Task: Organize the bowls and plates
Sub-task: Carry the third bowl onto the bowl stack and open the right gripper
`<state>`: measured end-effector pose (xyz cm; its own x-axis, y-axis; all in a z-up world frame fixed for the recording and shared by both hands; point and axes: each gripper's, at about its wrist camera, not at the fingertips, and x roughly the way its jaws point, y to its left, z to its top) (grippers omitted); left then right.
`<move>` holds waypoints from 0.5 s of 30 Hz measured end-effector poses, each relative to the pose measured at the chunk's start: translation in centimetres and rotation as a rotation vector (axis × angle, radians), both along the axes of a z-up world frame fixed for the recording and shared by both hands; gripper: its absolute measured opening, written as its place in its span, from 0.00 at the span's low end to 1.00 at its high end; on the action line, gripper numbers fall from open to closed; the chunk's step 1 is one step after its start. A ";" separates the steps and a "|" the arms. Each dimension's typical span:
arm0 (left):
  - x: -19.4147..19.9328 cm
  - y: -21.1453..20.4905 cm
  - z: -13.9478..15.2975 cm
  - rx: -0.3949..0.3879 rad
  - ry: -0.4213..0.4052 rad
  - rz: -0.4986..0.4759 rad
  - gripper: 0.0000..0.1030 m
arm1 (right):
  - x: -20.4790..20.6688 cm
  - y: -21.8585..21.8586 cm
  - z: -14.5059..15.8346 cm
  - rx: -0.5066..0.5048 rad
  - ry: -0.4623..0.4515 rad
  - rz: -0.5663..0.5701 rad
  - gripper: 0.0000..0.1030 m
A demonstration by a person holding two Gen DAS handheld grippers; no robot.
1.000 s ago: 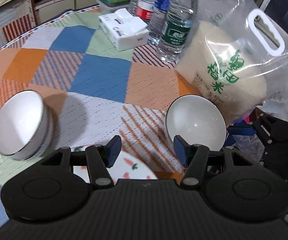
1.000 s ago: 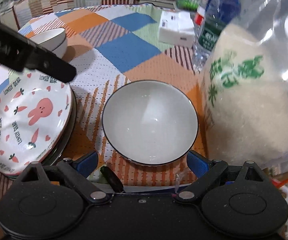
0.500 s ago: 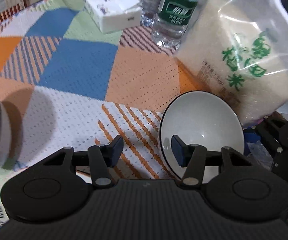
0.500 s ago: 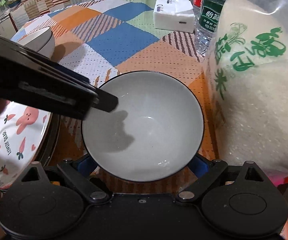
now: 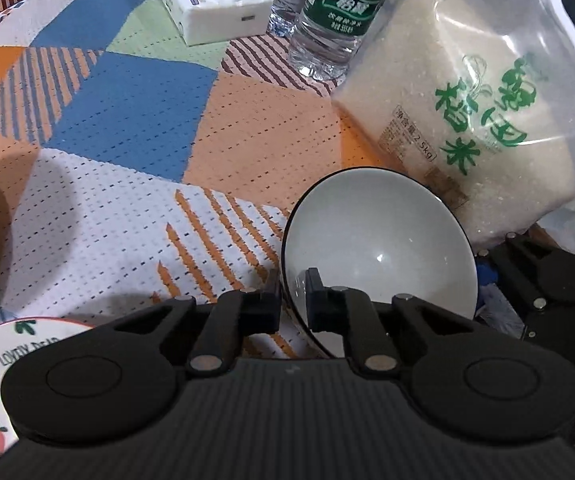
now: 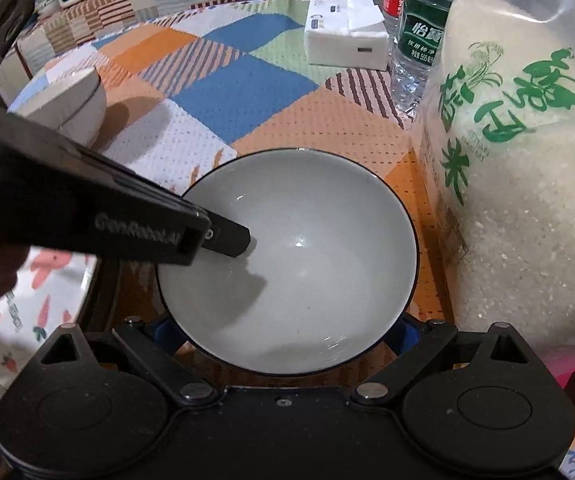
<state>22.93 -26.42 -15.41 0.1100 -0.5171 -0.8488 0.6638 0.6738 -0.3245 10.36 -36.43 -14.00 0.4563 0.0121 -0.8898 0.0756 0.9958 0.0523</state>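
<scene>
Two grippers work one white bowl (image 5: 383,248) on the patchwork cloth beside the rice bag (image 5: 471,120). The left gripper (image 5: 292,300) has just closed and now pinches the bowl's near rim, one finger inside and one outside — likely to lift it toward the other bowls (image 6: 69,100). The right gripper (image 6: 283,328) straddles the bowl with jaws spread wide, apparently steadying it. Glossy and thin-walled, the bowl has a dark rim line.

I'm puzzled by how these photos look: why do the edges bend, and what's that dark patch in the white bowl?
Left wrist view: fisheye bends the tablecloth; a small glare spot sits in the bowl. Right wrist view: the left gripper, over the rim, casts that shadow inside the bowl; the rice bag bulges at the edge.
</scene>
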 end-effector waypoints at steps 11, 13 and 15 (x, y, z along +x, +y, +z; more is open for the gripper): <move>0.3 5.8 5.9 -0.065 0.005 0.033 0.11 | -1.0 3.9 5.2 -0.026 -0.078 0.043 0.96; 0.1 6.9 7.1 -0.061 -0.009 0.037 0.11 | -1.2 5.0 6.3 -0.022 -0.094 0.050 0.96; 0.0 8.1 8.1 -0.058 -0.017 0.046 0.11 | -1.2 5.9 7.3 -0.025 -0.103 0.066 0.96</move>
<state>22.89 -18.33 -7.26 0.1489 -0.5598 -0.8151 0.6385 0.6839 -0.3531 9.13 -30.50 -6.73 0.5444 0.0234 -0.8385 0.0052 0.9995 0.0313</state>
